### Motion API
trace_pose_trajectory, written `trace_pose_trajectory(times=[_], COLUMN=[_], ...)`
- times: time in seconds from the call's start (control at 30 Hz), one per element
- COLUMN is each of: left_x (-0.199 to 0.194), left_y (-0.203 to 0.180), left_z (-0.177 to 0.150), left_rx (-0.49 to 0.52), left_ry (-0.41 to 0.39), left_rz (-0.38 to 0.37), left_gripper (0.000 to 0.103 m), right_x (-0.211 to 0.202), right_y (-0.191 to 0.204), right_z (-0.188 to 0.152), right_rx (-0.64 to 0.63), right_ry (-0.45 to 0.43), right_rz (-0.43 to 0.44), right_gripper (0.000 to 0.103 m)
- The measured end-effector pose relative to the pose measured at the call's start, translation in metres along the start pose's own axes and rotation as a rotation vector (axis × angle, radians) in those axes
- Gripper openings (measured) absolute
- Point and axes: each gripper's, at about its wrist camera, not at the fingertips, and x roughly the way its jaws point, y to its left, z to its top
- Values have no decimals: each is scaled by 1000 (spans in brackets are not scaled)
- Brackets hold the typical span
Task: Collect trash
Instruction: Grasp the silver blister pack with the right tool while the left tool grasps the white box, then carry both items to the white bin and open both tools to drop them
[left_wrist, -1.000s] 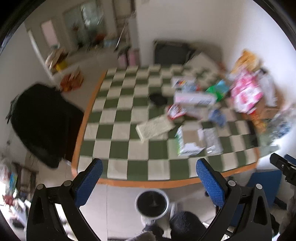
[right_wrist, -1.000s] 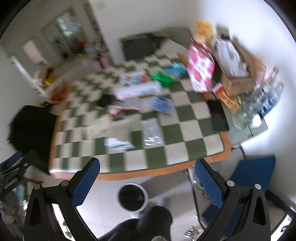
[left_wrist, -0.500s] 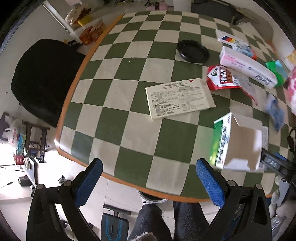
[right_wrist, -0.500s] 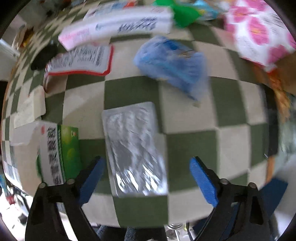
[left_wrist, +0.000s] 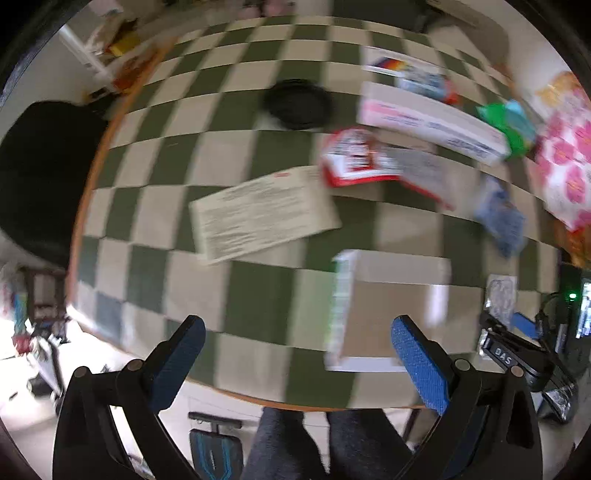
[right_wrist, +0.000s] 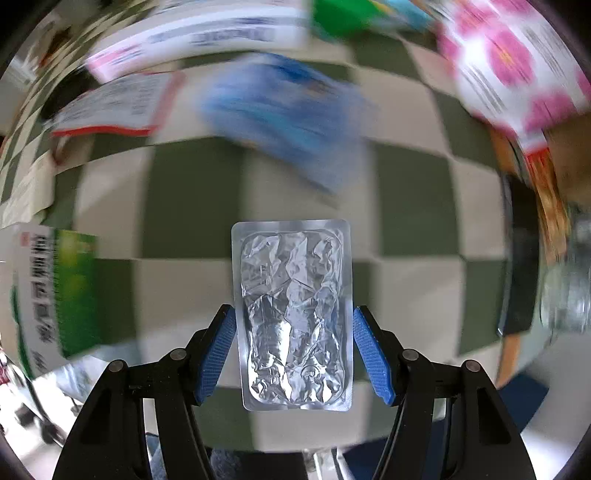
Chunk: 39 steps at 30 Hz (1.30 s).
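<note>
My right gripper (right_wrist: 294, 354) is shut on a silver foil blister pack (right_wrist: 293, 314), its blue pads against the pack's two long edges, above the green-and-white checked table (right_wrist: 192, 206). The same pack shows small in the left wrist view (left_wrist: 500, 299). My left gripper (left_wrist: 299, 365) is open and empty above the table's near edge, its right finger (left_wrist: 419, 365) beside an open green-and-white carton (left_wrist: 384, 310). Other trash lies further in: a printed leaflet (left_wrist: 264, 214), a red-and-white packet (left_wrist: 354, 157), a blue wrapper (left_wrist: 500, 218).
A long pink-and-white box (left_wrist: 428, 122), a black dish (left_wrist: 297, 103) and a pink flowered bag (left_wrist: 565, 166) lie at the back and right. A black chair (left_wrist: 40, 177) stands left of the table. The person's legs (left_wrist: 325, 443) are below the orange table edge (left_wrist: 295, 402).
My right gripper dropped to the table and shut on the foil blister pack. My left gripper moved in closer to the green carton.
</note>
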Motion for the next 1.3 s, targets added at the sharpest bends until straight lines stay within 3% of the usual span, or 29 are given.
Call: trace_pose_trajectory(times=[0.07,0.2,0.33,0.5,0.53,0.63,0.7,1.0,1.3], left_x=[5,28,49,68,69,74,73,31,-19], left_y=[-14,-38,-51,-65,-67,-71,-70,-68,-48], left_z=[-3,-4,0,6,6,9,9,-6,-31], left_rx=[24,67,93,116,115,108,83,86,72], left_ry=[29,112,164,196,194,185,168,56,-38], left_rz=[-46,-100,-83,-69,-61,-49,-57,-12,-13], left_gripper=[103,103,103,103,101,73,72,72,72], right_x=[3,6,8,8,9,10,5,-8,-60], right_y=[-29,-51,-55,-52,-55,-50,-45,-35,-36], right_z=[-6,-11,-9,-13,-13,-10,-8,-13,-21], right_rx=[58,107,106,109,111,111,91,83,70], right_ry=[31,60,58,49,47,40,28,-7,-112], right_rz=[17,63,68,56,55,53,50,76,121], right_gripper=[67,70,80,80,80,77,66,66,66])
